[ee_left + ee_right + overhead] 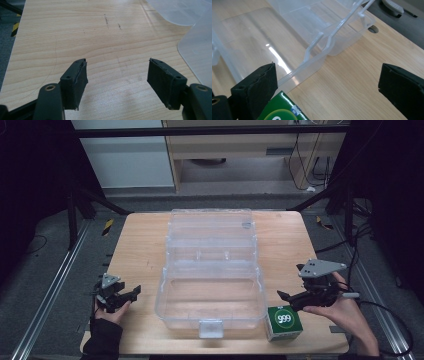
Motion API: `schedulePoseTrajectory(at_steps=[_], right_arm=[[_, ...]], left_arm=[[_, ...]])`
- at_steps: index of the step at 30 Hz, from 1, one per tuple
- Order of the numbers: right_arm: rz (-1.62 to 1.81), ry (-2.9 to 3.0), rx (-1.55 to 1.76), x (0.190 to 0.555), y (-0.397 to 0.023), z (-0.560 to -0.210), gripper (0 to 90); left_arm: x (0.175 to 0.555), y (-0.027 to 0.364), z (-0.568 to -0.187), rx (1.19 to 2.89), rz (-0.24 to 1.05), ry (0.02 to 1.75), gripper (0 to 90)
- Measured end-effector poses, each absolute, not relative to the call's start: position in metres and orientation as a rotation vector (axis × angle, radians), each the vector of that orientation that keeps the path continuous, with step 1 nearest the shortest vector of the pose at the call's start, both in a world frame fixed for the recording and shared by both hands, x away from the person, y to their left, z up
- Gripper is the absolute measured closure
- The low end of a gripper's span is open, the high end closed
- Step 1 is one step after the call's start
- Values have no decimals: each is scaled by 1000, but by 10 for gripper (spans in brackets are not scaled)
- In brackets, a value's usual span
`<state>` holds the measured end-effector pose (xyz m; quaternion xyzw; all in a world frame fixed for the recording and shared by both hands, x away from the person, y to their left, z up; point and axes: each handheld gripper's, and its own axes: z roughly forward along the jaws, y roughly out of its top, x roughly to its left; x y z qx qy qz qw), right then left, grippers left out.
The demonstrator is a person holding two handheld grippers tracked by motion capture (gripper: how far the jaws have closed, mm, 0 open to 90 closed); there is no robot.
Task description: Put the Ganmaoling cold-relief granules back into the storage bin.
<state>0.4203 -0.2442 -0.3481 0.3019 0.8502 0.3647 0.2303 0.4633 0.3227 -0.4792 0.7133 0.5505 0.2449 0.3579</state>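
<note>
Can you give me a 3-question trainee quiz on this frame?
1. True or false: the clear plastic hinged box is closed.
2. The green-and-white carton marked 999 sits nearest which claw? A) left claw B) right claw
3. Fill in: both claws are ____ and hold nothing.

Key: 1 false, its lid lies open; 2 B; 3 open.

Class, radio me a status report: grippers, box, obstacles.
Left gripper open, empty. Right gripper open above green box. Clear case open, nothing blocking.
</note>
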Motion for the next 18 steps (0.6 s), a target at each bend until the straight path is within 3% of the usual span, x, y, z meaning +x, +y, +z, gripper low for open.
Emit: schedulePoseTrajectory(at_steps=[18], right_arm=[[890,2507,667,407,-238,-355,15]], left_arm=[[464,322,-480,1850,629,1417,313]])
